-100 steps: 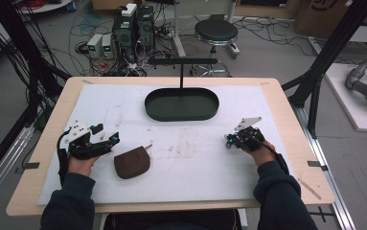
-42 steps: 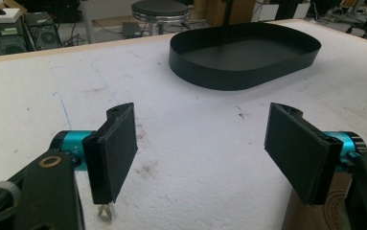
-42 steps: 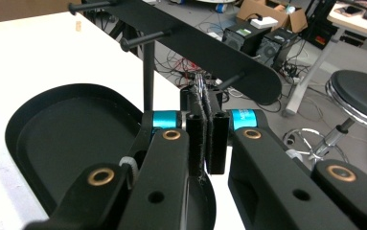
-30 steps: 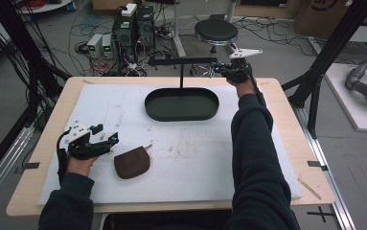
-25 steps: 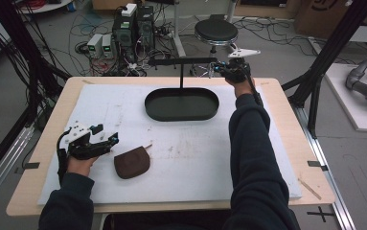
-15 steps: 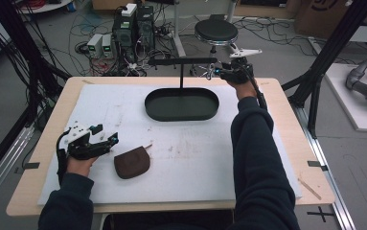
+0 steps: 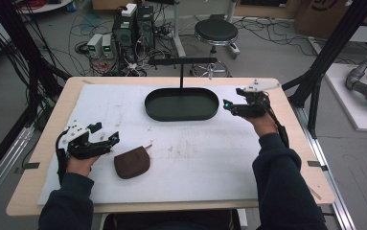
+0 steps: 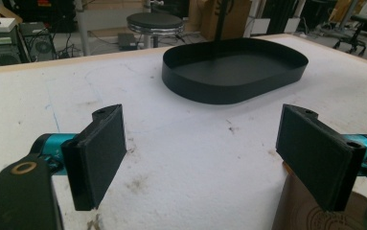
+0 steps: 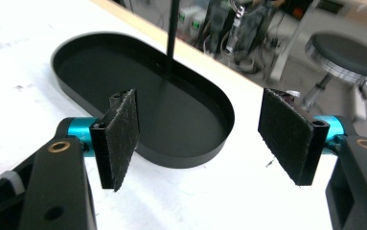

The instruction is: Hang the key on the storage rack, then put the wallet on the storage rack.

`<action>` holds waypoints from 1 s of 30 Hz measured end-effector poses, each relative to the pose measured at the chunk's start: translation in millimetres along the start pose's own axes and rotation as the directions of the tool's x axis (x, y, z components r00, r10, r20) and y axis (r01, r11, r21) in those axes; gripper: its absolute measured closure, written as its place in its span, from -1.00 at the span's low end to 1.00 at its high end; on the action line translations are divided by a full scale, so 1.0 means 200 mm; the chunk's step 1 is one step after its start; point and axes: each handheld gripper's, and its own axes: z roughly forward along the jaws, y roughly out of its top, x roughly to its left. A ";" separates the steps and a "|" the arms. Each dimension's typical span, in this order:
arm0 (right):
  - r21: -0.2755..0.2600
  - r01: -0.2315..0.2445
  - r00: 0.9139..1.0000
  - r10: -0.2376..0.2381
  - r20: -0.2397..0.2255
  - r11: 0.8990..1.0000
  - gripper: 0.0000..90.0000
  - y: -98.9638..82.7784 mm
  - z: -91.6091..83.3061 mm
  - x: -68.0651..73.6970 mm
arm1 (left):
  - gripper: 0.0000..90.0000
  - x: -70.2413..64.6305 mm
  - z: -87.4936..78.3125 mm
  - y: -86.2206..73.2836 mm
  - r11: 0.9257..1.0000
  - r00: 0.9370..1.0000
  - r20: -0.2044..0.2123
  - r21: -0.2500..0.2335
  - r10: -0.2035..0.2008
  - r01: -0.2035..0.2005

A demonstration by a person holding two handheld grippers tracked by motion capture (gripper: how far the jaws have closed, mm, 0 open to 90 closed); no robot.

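A black oval tray (image 7: 181, 116) stands at the back middle of the white mat, with a thin post and a crossbar (image 7: 181, 61) rising behind it. A brown pouch (image 7: 131, 164) lies at the front left. My left gripper (image 7: 107, 137) rests just left of the pouch; its jaws have just been opening and stand open on nothing (image 8: 205, 158), the pouch (image 8: 310, 211) under the right jaw. My right gripper (image 7: 229, 107) hovers off the tray's right end, its jaws just opened wide and empty (image 9: 205, 139), the tray (image 9: 186, 155) beyond them.
A black stool (image 7: 214, 31) and computer boxes (image 7: 133, 26) with cables stand on the floor behind the table. Dark frame posts (image 7: 325, 62) rise at the right. The wooden table edge (image 7: 171, 206) runs along the front.
My right hand has come away from the crossbar's right end, down to the tray's right end, and its jaws went from shut to open. The left hand stayed put.
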 end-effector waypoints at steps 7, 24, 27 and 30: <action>-0.033 -0.020 0.999 0.021 0.025 0.999 -0.52 -0.21 -0.09 0.06 | -0.61 -0.01 0.01 0.00 1.000 1.000 0.013 0.013 0.000 0.000; 0.042 -0.029 0.999 0.030 -0.014 0.999 -0.52 -0.41 -0.11 0.13 | -0.57 -0.03 0.00 -0.02 0.997 0.994 0.109 0.070 -0.031 0.024; 0.038 -0.028 0.999 0.029 -0.018 0.999 -0.52 -0.41 -0.12 0.12 | -0.57 -0.03 0.01 -0.03 0.994 0.988 0.150 0.105 -0.035 0.019; 0.040 -0.025 0.999 0.025 -0.019 0.999 -0.52 -0.41 -0.12 0.12 | -0.57 -0.05 0.01 -0.04 0.991 0.979 0.196 0.132 -0.050 0.024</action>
